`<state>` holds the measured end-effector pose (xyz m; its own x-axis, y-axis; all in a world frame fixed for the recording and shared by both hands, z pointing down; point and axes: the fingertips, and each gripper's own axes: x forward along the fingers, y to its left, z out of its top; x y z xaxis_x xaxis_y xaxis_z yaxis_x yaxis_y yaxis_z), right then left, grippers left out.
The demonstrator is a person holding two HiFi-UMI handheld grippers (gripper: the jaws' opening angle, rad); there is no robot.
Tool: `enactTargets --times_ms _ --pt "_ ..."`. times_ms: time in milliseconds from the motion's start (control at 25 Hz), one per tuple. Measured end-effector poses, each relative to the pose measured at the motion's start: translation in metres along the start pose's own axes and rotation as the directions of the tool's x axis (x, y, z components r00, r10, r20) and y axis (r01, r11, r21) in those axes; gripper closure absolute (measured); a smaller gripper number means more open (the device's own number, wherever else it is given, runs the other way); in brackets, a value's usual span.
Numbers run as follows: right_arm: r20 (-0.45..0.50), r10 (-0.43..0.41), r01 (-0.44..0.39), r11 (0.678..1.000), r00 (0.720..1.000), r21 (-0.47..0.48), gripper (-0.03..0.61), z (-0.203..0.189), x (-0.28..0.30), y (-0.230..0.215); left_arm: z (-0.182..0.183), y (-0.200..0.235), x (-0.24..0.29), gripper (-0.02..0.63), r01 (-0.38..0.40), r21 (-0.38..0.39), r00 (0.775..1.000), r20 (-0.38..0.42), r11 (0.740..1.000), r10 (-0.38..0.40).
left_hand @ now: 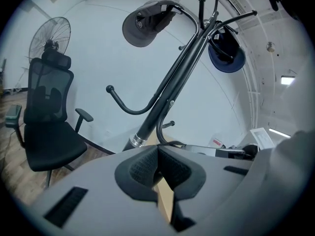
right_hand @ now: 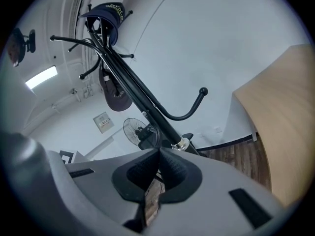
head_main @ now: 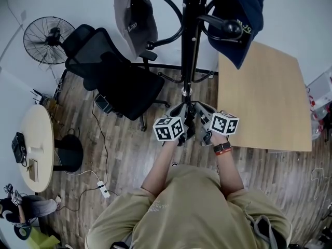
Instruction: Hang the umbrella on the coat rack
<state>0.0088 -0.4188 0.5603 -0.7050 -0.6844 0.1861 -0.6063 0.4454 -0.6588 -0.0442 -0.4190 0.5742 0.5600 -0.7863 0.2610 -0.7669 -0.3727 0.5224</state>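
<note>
The black coat rack (head_main: 193,40) stands right in front of me, its pole (left_hand: 170,95) (right_hand: 140,104) rising with curved hooks. A grey cap (head_main: 134,14) (left_hand: 147,22) hangs on a left hook and a dark blue cap (head_main: 238,14) (left_hand: 226,53) (right_hand: 109,14) on a right one. I cannot make out an umbrella in any view. My left gripper (head_main: 180,113) (left_hand: 157,149) and right gripper (head_main: 204,113) (right_hand: 159,151) are held side by side, just short of the pole's foot. Both are shut, pads touching, with nothing between them.
A black office chair (head_main: 119,82) (left_hand: 47,127) stands left of the rack, with a floor fan (head_main: 49,39) (right_hand: 140,132) behind it. A wooden table (head_main: 264,97) (right_hand: 280,127) lies to the right. A round table (head_main: 36,144) and a power strip (head_main: 104,190) are at the left.
</note>
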Motion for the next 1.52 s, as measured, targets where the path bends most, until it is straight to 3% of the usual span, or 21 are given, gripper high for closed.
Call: enactTargets --times_ms 160,360,680,880,1360,1520 --pt "-0.021 -0.001 0.002 1.000 1.000 0.007 0.561 -0.008 0.004 -0.003 -0.007 0.006 0.002 0.591 0.010 -0.073 1.000 -0.010 0.997 -0.011" --pt "-0.062 -0.014 0.014 1.000 0.998 -0.006 0.561 -0.021 0.010 -0.006 -0.018 0.012 0.004 0.589 0.000 -0.085 0.999 -0.035 0.996 -0.003" --pt "-0.083 -0.028 0.026 0.999 0.996 -0.025 0.560 -0.030 0.016 -0.008 -0.025 0.013 0.005 0.589 0.007 -0.052 0.998 -0.055 0.999 -0.010" --pt "-0.088 -0.053 0.050 0.998 0.995 -0.029 0.558 -0.036 0.019 -0.009 -0.038 0.004 0.008 0.589 0.065 0.019 0.991 -0.121 0.998 -0.063" --pt "-0.080 -0.058 0.057 0.998 0.995 -0.008 0.538 -0.042 0.014 -0.009 -0.041 0.005 -0.001 0.588 0.053 0.036 0.993 -0.112 0.998 -0.049" --pt "-0.056 -0.062 0.062 0.998 0.997 0.006 0.562 -0.038 0.006 -0.008 -0.034 0.007 -0.009 0.589 0.040 0.029 0.996 -0.078 0.999 -0.038"
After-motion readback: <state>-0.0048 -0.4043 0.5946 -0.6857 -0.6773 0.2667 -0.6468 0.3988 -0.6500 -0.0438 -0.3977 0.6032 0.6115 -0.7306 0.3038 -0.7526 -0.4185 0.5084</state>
